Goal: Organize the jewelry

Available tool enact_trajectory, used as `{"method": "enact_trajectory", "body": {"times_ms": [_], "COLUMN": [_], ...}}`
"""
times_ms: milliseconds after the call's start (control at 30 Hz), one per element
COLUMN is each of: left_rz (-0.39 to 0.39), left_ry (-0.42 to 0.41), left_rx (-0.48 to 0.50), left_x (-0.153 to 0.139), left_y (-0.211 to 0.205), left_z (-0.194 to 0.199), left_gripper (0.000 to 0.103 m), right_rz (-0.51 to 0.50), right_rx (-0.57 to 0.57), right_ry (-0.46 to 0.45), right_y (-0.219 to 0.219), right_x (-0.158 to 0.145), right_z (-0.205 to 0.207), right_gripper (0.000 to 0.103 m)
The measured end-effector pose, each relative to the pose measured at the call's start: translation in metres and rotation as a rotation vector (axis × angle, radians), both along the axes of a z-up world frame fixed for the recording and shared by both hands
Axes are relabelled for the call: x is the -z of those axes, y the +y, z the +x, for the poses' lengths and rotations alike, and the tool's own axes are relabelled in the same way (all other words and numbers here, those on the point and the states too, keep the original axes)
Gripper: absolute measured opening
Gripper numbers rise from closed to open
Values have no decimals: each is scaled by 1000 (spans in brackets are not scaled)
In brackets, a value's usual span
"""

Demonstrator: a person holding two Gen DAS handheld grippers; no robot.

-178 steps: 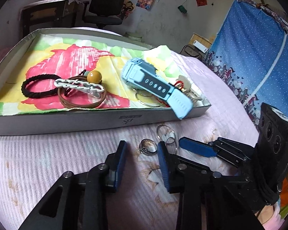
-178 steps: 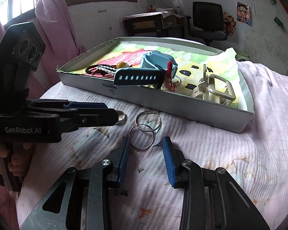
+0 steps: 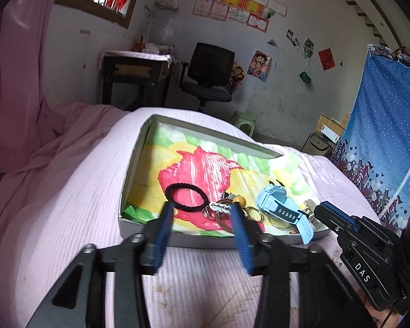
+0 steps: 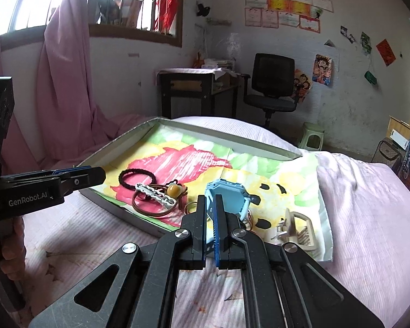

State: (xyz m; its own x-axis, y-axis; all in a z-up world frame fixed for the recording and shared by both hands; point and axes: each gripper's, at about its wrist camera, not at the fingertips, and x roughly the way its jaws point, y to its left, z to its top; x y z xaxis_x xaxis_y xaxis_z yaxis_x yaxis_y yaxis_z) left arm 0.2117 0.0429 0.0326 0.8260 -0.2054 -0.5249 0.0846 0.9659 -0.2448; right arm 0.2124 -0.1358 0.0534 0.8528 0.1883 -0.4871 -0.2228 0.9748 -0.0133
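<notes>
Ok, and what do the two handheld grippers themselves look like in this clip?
Both are matte black frames with triangular cut-outs, silver screw heads and blue finger pads. The left gripper carries white "GenRobot.AI" lettering on its side, seen from the right wrist camera. The right gripper shows white "DAS" lettering from the left wrist camera. Bare fingers wrap the left handle; no sleeve shows.

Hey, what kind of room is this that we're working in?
Most likely a home bedroom that doubles as a study: the tray sits on a pink bed cover, a pink curtain hangs by the window, and a desk with an office chair stands against the poster-covered wall.
</notes>
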Motion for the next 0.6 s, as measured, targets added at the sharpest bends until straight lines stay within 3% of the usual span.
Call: {"method": "enact_trajectory", "body": {"times_ms": [100, 200, 400, 467, 600], "left_rz": [11, 37, 44, 43, 69], "left_ry": [-25, -46, -84, -100, -139], "left_rx": [-2, -12, -32, -37, -40], "left_x": [-4, -7, -11, -13, -13], "left_y": [-2, -4, -3, -2, -4], "left_z": [-7, -14, -29, -34, -49], "left_gripper": [52, 61, 80, 90, 101], "right_rz": [23, 52, 88, 102, 124], "right_rx": [9, 17, 23, 30, 37], "right_ry": [-5, -20, -47, -58, -71], "right_y": [-7, -13, -22, -27, -35], "right_x": [-2, -3, -7, -7, -7], "right_z": [-5, -10, -20, -25, -35], "right_gripper": [10, 36, 37, 45, 60]}}
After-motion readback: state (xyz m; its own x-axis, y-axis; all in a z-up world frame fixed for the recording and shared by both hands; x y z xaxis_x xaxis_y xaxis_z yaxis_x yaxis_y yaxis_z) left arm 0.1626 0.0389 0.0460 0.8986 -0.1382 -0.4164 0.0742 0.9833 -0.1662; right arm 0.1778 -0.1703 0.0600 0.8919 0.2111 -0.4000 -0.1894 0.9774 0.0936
